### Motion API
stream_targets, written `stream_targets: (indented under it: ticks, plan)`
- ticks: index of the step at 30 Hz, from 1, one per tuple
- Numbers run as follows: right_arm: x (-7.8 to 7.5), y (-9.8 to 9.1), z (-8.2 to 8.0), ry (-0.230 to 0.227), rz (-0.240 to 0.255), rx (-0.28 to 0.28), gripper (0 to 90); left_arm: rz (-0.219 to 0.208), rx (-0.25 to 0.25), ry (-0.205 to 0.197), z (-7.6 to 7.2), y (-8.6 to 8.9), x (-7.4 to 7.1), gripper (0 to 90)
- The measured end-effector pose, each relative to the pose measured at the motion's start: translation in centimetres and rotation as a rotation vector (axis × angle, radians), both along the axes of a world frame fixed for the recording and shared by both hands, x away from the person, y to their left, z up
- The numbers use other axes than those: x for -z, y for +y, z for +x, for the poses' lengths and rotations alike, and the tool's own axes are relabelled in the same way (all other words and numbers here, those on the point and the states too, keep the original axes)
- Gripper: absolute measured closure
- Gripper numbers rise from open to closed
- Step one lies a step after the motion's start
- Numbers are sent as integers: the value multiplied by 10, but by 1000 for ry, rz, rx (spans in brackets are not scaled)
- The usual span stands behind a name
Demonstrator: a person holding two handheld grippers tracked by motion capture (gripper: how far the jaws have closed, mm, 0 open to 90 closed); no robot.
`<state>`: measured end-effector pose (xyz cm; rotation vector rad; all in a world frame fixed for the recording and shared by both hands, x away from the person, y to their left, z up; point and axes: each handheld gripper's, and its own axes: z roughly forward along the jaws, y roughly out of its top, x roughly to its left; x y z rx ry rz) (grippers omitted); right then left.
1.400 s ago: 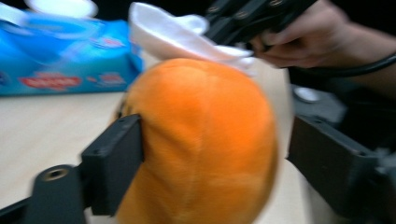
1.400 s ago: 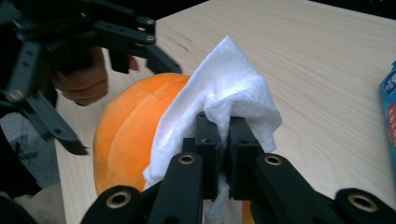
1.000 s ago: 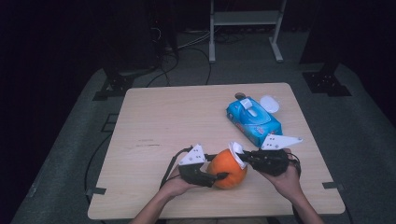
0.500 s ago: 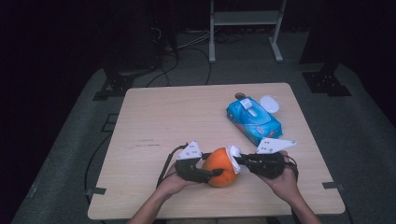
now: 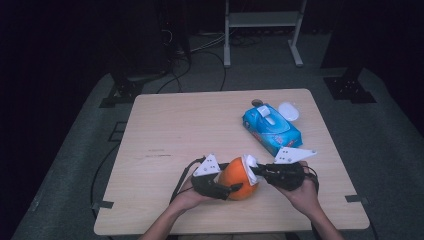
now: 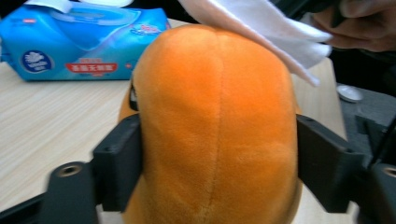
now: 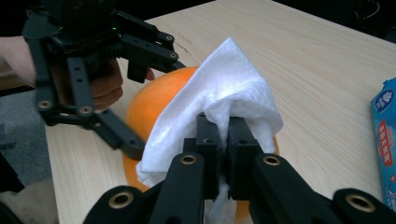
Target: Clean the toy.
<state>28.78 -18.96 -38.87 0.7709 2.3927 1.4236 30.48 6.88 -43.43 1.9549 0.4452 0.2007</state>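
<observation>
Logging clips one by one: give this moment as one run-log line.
left gripper: shut on plush | right gripper: shut on wipe, wipe on plush | wipe pack: on table

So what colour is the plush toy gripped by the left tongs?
Orange; the plush toy shows this best in the left gripper view.

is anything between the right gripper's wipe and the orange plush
Nothing visible. The right gripper is shut on the white wipe, which lies directly against the orange plush. The left gripper clamps the plush from the other side.
</observation>
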Motion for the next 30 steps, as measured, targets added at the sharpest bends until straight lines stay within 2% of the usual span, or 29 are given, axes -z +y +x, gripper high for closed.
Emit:
stream_targets:
  ticks: [2, 5, 8, 10, 11, 14, 17, 20, 23, 26, 28, 30]
  plan:
    - [-1, 5, -3, -22, -18, -7, 850, 4, -16, 2, 0, -2, 1, 280]
    - [-2, 12, -9, -29, -16, -44, 850, -6, -41, 16, 0, -3, 2, 280]
    - [-3, 13, -10, -31, -22, -48, 850, -13, -52, 25, 0, -2, 2, 283]
    - [-2, 8, -5, -29, -14, -33, 849, -21, -46, 29, 0, -2, 2, 289]
    - [-1, 4, -3, -31, -16, -13, 850, -26, -21, 30, 0, -2, 2, 284]
    - [5, -8, 6, 2, -1, 26, 849, -32, 13, 27, -1, -1, 2, 220]
    - [7, -12, 7, 16, 1, 39, 849, -20, 7, 3, -2, -3, 2, 229]
    - [4, -8, 3, -13, -14, 36, 850, -10, -15, -1, -2, -3, 2, 273]
    - [2, 0, -4, -22, -12, 12, 851, -19, -42, 21, 0, -2, 2, 277]
    - [-1, 12, -11, -35, -16, -36, 851, -32, -62, 41, 1, -1, 3, 276]
    - [-2, 18, -15, -42, -28, -63, 851, -29, -66, 43, 0, -1, 2, 276]
    - [-2, 20, -15, -59, -52, -61, 850, -22, -66, 30, -1, -2, 2, 289]
